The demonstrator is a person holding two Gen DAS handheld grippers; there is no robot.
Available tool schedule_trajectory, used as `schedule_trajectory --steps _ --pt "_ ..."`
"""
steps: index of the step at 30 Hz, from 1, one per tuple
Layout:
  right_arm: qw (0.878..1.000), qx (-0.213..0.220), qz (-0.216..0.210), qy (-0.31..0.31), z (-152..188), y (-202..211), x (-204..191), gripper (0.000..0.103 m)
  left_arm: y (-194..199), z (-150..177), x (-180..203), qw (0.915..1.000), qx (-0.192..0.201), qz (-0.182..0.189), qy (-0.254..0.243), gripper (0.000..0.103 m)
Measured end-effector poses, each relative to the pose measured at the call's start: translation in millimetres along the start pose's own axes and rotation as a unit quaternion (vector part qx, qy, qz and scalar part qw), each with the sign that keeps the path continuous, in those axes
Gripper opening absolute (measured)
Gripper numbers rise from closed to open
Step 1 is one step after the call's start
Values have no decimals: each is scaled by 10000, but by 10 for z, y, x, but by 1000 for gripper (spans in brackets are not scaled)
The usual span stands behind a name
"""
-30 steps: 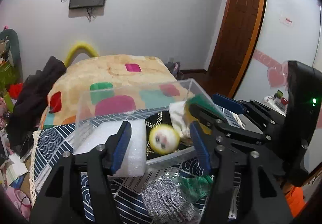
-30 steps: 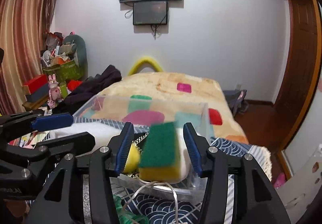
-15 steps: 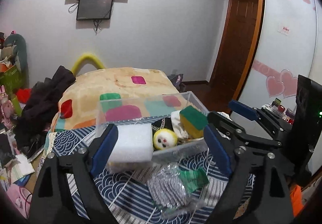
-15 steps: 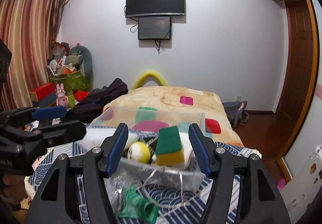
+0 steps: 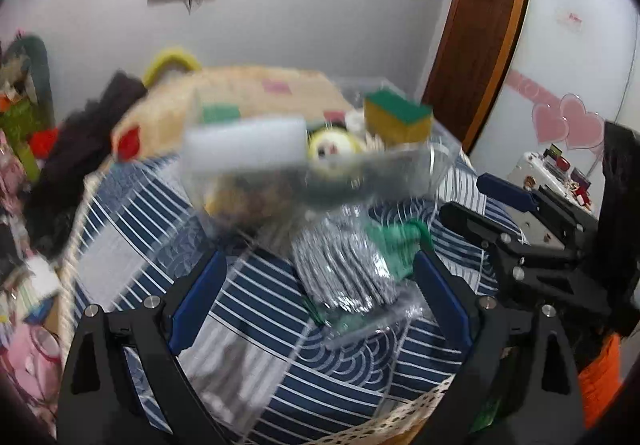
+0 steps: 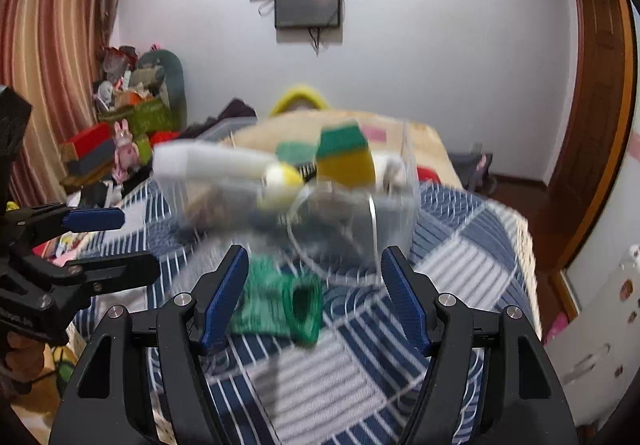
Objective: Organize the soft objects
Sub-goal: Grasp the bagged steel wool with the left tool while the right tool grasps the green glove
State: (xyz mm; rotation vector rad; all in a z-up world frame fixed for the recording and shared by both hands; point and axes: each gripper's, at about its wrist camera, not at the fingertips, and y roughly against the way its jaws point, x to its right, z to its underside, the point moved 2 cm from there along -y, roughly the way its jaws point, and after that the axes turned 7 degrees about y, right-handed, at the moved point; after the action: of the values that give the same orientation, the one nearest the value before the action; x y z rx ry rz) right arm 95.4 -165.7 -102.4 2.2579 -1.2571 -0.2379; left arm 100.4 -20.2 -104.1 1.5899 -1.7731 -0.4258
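Fingers (image 5: 200, 297) of both grippers wide open, empty; bagged scrubber (image 5: 352, 265) w/ green cloth between them: light, crinkly, slippery—pinch mid-bundle.

Left hand-held gripper (image 5: 320, 297) spread wide, clear bin (image 5: 420, 173) holding sponge (image 5: 398, 117), bagged scourer (image 5: 348, 269)

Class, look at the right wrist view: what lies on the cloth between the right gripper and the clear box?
A green glove in clear wrapping lies there, before the clear box, ahead of the right gripper.

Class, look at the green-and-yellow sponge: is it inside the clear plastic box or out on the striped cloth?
Inside. The sponge stands in the clear box, beside the yellow ball.
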Motion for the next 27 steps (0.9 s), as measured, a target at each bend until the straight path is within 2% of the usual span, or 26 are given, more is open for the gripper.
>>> schedule_trajectory --steps 2,6,9,12,14,15,16,17,21,25,27 --pt "9999 -76 -38 -109 74 -5 9 66 -108 17 -4 9997 -191 100 134 95" --pt "9994 -252 -118 -181 161 -92 14 65 -300 12 45 9995 -299 32 133 95" --pt "9989 -392 -180 -160 212 -165 -9 58 -464 4 64 9990 -439 -10 108 95" --pt "9985 -510 -197 -45 220 -244 -72 58 -603 16 46 9978 -653 24 76 95" --pt "9982 -555 -217 59 220 -287 -129 58 -660 39 2 9974 -710 98 96 83" --pt "9980 -581 -255 83 220 -305 -159 58 -671 52 -7 9973 -708 157 79 70" --pt "9976 -622 -279 140 219 -341 -194 58 -681 60 -14 9971 -714 241 64 61" --pt "9973 -646 -290 178 236 -355 -219 58 -688 82 -10 9966 -748 346 52 60" --pt "9963 -774 -243 266 235 -470 -271 56 -647 117 -6 9979 -596 251 -4 48" --pt "9958 -775 -392 280 227 -467 -302 25 -580 123 -36 9984 -521 218 28 37" --pt "9964 -725 -323 292 240 -428 -305 16 -523 153 -49 9986 -489 180 38 35"
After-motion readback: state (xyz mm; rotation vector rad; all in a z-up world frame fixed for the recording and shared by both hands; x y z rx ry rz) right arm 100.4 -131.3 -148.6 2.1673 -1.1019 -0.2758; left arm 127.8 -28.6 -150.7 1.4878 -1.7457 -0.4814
